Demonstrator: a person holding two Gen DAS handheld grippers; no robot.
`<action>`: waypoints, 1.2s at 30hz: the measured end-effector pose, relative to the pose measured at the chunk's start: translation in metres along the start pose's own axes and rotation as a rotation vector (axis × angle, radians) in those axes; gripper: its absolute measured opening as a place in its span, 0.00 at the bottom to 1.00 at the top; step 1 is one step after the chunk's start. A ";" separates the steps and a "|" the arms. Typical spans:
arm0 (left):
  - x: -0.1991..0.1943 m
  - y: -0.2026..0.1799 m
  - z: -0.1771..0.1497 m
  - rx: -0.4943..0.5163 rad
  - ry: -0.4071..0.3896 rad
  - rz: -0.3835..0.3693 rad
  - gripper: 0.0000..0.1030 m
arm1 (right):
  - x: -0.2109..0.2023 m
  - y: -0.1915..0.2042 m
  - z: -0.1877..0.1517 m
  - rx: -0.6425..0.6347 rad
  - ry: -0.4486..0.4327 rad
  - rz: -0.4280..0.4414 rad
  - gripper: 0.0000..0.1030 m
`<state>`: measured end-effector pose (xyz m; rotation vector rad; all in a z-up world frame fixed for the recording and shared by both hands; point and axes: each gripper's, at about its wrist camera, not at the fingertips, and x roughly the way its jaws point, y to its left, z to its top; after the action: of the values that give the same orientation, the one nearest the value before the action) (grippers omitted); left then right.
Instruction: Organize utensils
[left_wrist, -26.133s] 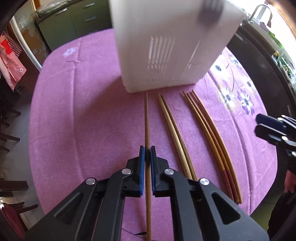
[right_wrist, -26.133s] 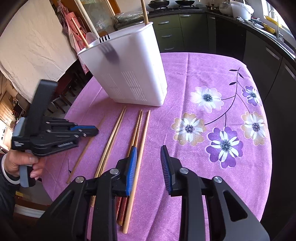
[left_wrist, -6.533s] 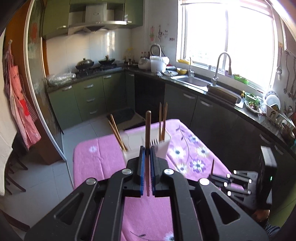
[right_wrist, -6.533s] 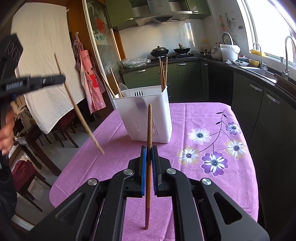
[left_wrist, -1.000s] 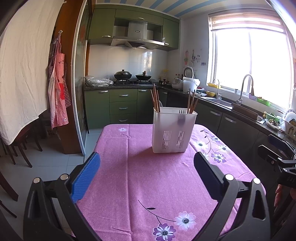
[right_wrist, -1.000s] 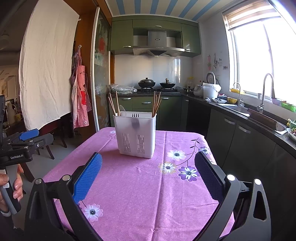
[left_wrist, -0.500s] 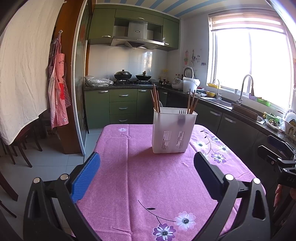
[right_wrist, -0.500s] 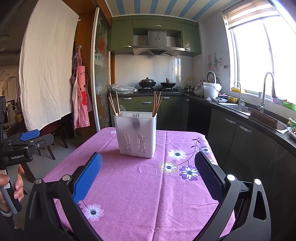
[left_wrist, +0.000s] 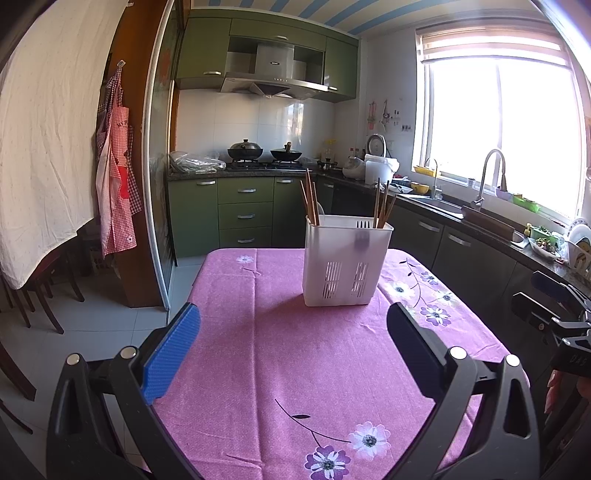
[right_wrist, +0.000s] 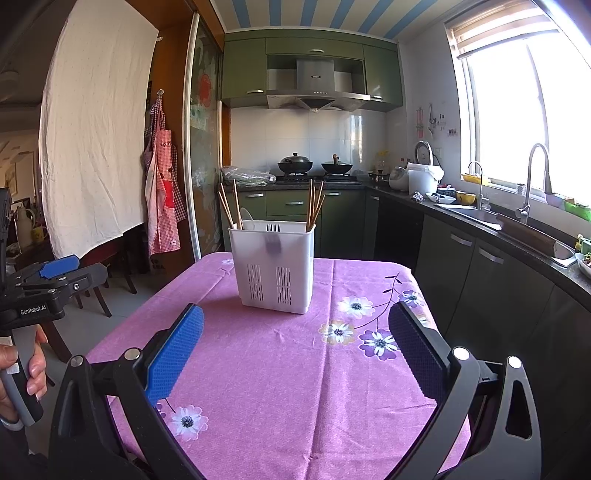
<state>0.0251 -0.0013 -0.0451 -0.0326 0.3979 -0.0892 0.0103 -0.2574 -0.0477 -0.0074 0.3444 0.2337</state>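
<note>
Nearest, left claw (left_wrist: 293, 347) and right claw (right_wrist: 295, 345) both spread wide, empty, held back at the near bench (left_wrist: 258, 369) edge. No change across the last second. Mid-bench, cloth now bare where chopsticks lay earlier. Beyond, white holder (right_wrist: 275, 266) upright with chopsticks (right_wrist: 314, 206) standing in both end compartments. Task judged finished.

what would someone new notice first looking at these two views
A white utensil holder stands alone mid-table on the pink flowered tablecloth, chopsticks sticking up from both its ends. In the foreground, each view shows its own tool spread wide open and holding nothing: left tool, right tool.
</note>
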 end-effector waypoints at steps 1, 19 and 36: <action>0.000 0.000 0.000 0.000 0.000 0.001 0.93 | 0.000 -0.001 0.000 0.000 0.000 0.000 0.96; 0.000 -0.001 0.004 -0.001 0.001 0.006 0.93 | 0.001 0.001 -0.002 -0.001 0.004 -0.001 0.96; -0.004 -0.001 0.007 0.012 -0.007 0.026 0.93 | 0.008 0.001 -0.005 0.000 0.019 0.000 0.96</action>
<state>0.0240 -0.0016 -0.0375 -0.0155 0.3907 -0.0656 0.0160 -0.2551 -0.0556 -0.0091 0.3637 0.2342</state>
